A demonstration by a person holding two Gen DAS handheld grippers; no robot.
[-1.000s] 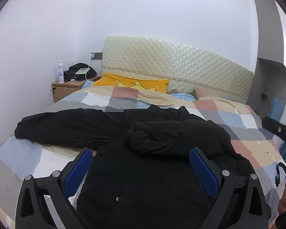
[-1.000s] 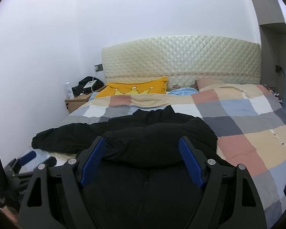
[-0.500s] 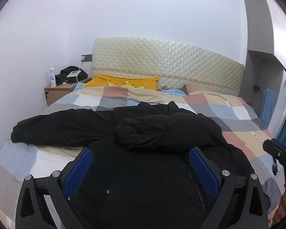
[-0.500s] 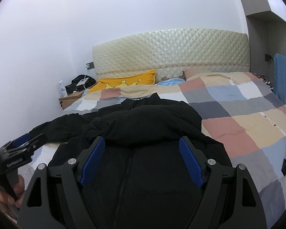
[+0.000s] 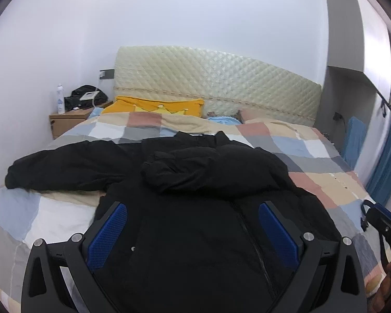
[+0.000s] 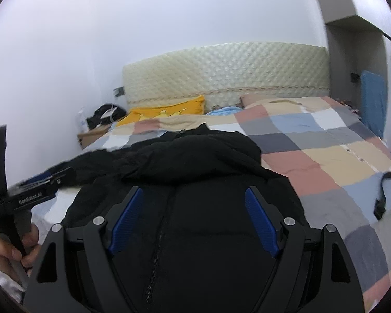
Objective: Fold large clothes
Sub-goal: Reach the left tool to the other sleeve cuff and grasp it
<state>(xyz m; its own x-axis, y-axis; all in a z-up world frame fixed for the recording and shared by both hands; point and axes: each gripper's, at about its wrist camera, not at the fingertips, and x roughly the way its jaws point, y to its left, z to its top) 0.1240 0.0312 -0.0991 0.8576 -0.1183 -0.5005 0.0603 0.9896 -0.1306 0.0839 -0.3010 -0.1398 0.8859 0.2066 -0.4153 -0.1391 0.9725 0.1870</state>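
- Nightstand point(image 5: 69, 120) stood far left against the wall, with a white spray bottle point(image 5: 60, 99) and a black bag point(image 5: 87, 97) on top.
- Black jacket point(image 5: 190, 208) lay zipper-up on the checkered quilt point(image 5: 312, 161), collar toward the quilted headboard point(image 5: 216, 83).
- Its left sleeve point(image 5: 62, 169) stretched flat toward the left bed edge.
- Its right sleeve point(image 5: 195, 172) lay folded across the chest, cuff pointing left.
- Yellow pillow point(image 5: 153, 105) sat at the head of the bed, left of centre; a light-blue cloth point(image 5: 223, 120) lay just beside it to the right.
- Left gripper point(image 5: 193, 230) hovered over the jacket's lower body, blue pads spread wide, nothing between them. Also seen at the left edge of the right wrist view point(image 6: 36, 190), held in a hand point(image 6: 10, 250).
- Right gripper point(image 6: 194, 219) hovered over the zipper point(image 6: 159, 234) line, jaws wide apart, gripping nothing.
- Black strap point(image 6: 383, 193) lay on the quilt near the right edge.
- Blue towel point(image 5: 355, 140) hung by the wall right of the bed; a blue curtain point(image 5: 385, 161) hung further right.
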